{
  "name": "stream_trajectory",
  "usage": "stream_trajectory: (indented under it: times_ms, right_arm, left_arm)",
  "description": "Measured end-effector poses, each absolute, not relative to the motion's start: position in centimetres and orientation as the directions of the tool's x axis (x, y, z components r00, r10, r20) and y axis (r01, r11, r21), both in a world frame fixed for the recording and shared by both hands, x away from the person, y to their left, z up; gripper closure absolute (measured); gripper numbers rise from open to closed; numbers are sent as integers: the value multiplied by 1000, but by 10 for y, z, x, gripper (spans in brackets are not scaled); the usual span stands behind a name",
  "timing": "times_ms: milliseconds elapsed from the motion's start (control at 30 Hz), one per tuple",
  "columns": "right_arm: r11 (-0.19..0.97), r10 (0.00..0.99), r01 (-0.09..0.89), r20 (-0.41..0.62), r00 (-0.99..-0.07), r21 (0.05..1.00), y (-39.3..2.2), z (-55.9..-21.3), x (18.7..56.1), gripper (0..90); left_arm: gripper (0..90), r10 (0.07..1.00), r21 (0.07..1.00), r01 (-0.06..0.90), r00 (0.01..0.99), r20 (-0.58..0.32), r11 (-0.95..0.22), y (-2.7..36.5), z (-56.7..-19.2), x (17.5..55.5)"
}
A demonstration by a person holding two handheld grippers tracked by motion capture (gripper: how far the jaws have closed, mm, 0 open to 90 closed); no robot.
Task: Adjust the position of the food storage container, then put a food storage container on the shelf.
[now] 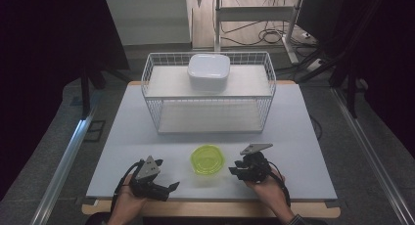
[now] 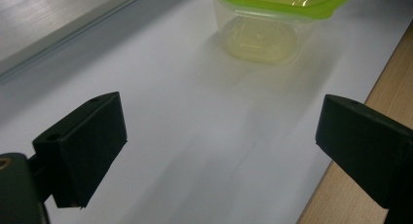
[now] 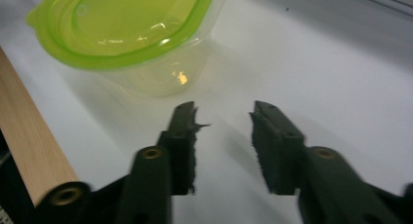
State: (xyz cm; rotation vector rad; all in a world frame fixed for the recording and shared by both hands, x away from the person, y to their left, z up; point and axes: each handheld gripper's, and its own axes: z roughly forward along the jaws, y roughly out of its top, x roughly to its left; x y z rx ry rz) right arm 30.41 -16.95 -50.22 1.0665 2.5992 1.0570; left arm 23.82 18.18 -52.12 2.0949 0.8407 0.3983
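Dark floor and black curtains ring one pale blue-grey table with a wooden edge along the person's side. On its far half stands one white wire basket, open to the front, with two levels: a lower floor and an upper shelf. One white lidded box rests on that upper shelf, near the middle. Closer to the person, on the bare tabletop between the two hands, sits one clear plastic container with a lime-green lid, upright and closed, touched by neither tool. Two hand-held grippers flank it. On one side, the left gripper lies low near the table's front edge, its jaws spread wide with nothing between them, the container well ahead of them in the left gripper view. Opposite it, the right gripper sits just beside the container, its jaws partly parted, with bare tabletop in the narrow gap between them.
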Motion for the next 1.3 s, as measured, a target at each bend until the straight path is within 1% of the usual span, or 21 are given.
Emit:
stream_trajectory:
  times_ms: [67, 200, 300, 367, 400, 433, 500, 667, 867, 1033, 1133, 1233, 1300]
  right_arm:
    - [503, 661, 551, 115, -742, 666, -174, -500, 302, 518]
    - [506, 653, 506, 73, -754, 698, -177, -496, 299, 368]
    - [503, 643, 476, 55, -764, 721, -178, -494, 297, 281]
    - [499, 640, 463, 48, -767, 732, -180, -493, 296, 241]
    - [499, 640, 463, 48, -767, 732, -180, -493, 296, 241]
    - [496, 640, 456, 44, -767, 739, -181, -493, 294, 198]
    - [491, 640, 456, 48, -767, 742, -182, -495, 294, 168]
    - [479, 633, 460, 69, -771, 748, -183, -496, 295, 110]
    - [485, 621, 436, 51, -782, 758, -179, -496, 295, 73]
    - [450, 627, 454, 90, -774, 769, -178, -493, 296, 70]
    - [430, 627, 480, 130, -768, 764, -176, -491, 298, 38]
    - [407, 630, 521, 182, -755, 750, -173, -488, 302, 50]
    - [406, 630, 526, 187, -754, 747, -172, -487, 303, 66]
  left_arm:
    - [40, 686, 785, 436, 727, -19, -440, 182, -522, 239]
    - [39, 683, 780, 431, 731, -6, -454, 181, -523, 239]
    - [38, 682, 783, 426, 732, -3, -453, 181, -523, 238]
    - [38, 682, 785, 422, 732, -1, -453, 182, -523, 238]
    - [38, 682, 785, 422, 732, -1, -453, 182, -523, 238]
    - [37, 684, 789, 422, 729, -3, -446, 182, -523, 238]
    - [36, 685, 791, 420, 729, -2, -444, 182, -523, 238]
    - [34, 684, 793, 416, 730, 1, -445, 182, -523, 238]
    - [35, 683, 794, 417, 730, -2, -443, 182, -524, 238]
    - [35, 685, 795, 416, 729, -1, -442, 182, -524, 238]
    - [34, 685, 794, 415, 728, 2, -444, 182, -523, 238]
    - [33, 687, 794, 418, 726, -1, -441, 182, -524, 238]
    - [34, 687, 794, 418, 727, -2, -440, 182, -524, 238]
